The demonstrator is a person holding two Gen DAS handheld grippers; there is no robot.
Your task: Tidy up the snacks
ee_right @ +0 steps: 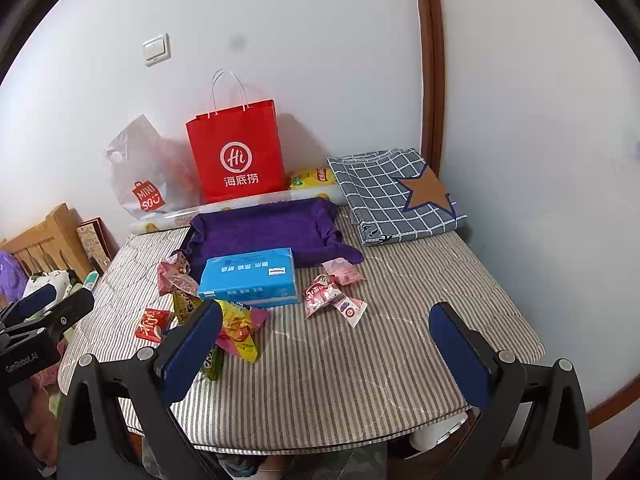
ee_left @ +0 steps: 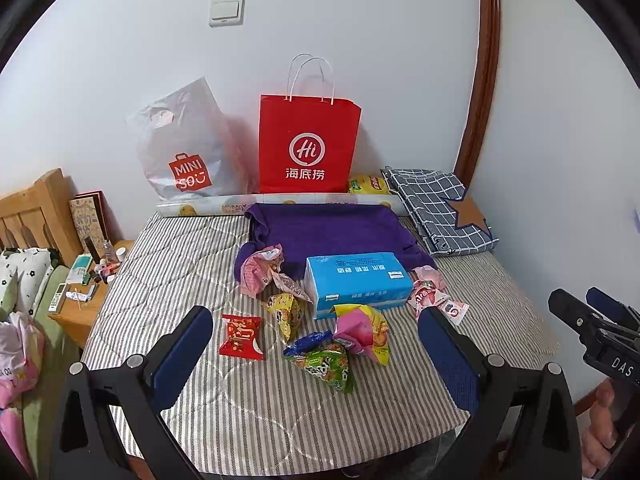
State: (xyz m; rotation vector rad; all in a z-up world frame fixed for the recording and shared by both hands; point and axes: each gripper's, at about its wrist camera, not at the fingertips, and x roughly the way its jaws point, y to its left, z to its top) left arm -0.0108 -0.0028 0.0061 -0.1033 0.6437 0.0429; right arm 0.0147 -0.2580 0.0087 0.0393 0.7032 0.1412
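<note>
A: Left gripper (ee_left: 316, 344): how does it stand?
B: Spread wide and holding nothing, above the near part of the striped table (ee_left: 168, 248). Most of the snacks lie in the gap between its blue fingers (ee_left: 184, 344).
A: Which ones?
B: A red packet (ee_left: 241, 337) just beside the left finger, a yellow packet (ee_left: 285, 314) past it, a green packet (ee_left: 326, 362) nearest the camera with a blue wrapper (ee_left: 306, 342) touching it, and a pink-yellow bag (ee_left: 366, 332) against the front of the blue tissue pack (ee_left: 356, 286).
A: And farther off?
B: A pink bag (ee_left: 260, 270) left of the tissue pack, at the edge of the purple cloth (ee_left: 332, 232). A pink sachet (ee_left: 430, 294) sits right of the pack, just past the right fingertip.
A: Right gripper (ee_right: 326, 344)?
B: Also spread and empty, over bare table. The pink sachet (ee_right: 332, 298) lies ahead, between its fingers but well beyond the tips. Its left finger (ee_right: 192, 344) covers part of the pink-yellow bag (ee_right: 240, 328); the red packet (ee_right: 152, 324) is left of it.
A: Behind all that?
B: A red paper bag (ee_left: 308, 148) and a clear plastic bag (ee_left: 184, 148) stand against the wall, with a checked cloth (ee_left: 440, 208) folded at the right.
</note>
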